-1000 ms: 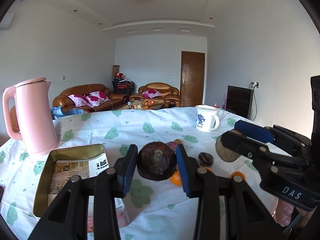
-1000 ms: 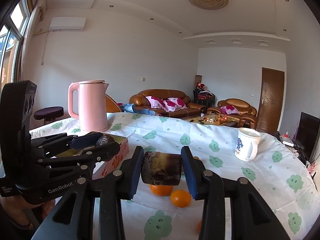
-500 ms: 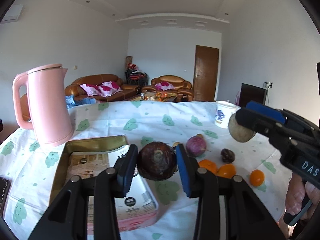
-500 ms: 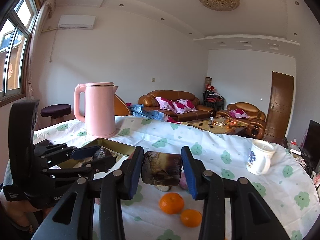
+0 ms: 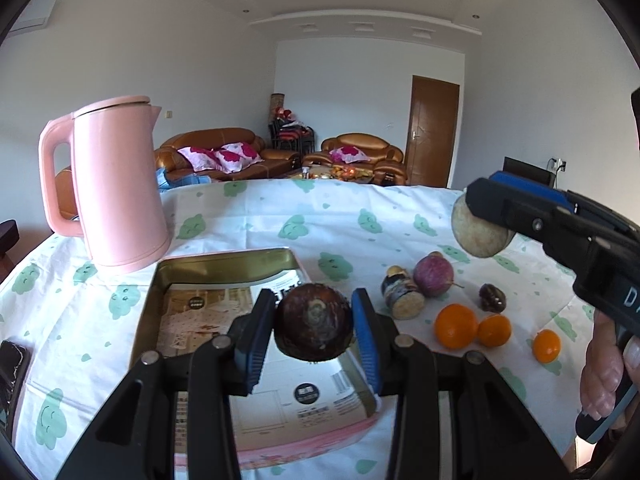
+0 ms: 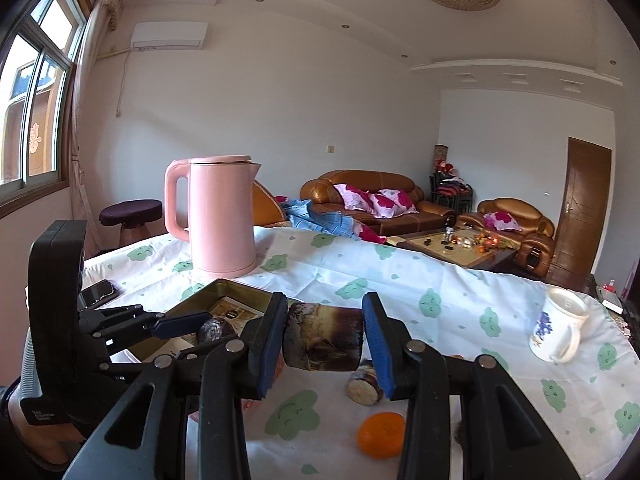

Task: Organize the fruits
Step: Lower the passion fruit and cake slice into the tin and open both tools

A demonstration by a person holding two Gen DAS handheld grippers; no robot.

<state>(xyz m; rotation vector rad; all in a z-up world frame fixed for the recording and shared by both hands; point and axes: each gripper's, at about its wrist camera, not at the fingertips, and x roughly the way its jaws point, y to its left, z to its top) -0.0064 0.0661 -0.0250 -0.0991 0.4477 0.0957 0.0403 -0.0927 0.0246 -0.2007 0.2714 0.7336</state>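
Note:
My left gripper (image 5: 314,326) is shut on a dark brown round fruit (image 5: 314,326) and hangs over the near right part of an open gold tin box (image 5: 224,266) with printed paper inside. My right gripper (image 6: 324,338) is shut on a dark sugarcane chunk (image 6: 323,338); in the left wrist view that chunk's pale cut end (image 5: 478,234) shows at the right, above the loose fruit. On the cloth lie another cane piece (image 5: 400,298), a purple fruit (image 5: 433,274), a small dark fruit (image 5: 492,298) and three oranges (image 5: 456,326).
A pink kettle (image 5: 116,184) stands left of the tin box. A white mug (image 6: 558,330) sits at the table's right side. A dark phone (image 5: 12,364) lies at the left table edge. A hand (image 5: 604,372) holds the right gripper's handle.
Both grippers have swung left with their fruit still held. The left one now hangs over the tin box; the kettle and box have shifted toward the centre of both views.

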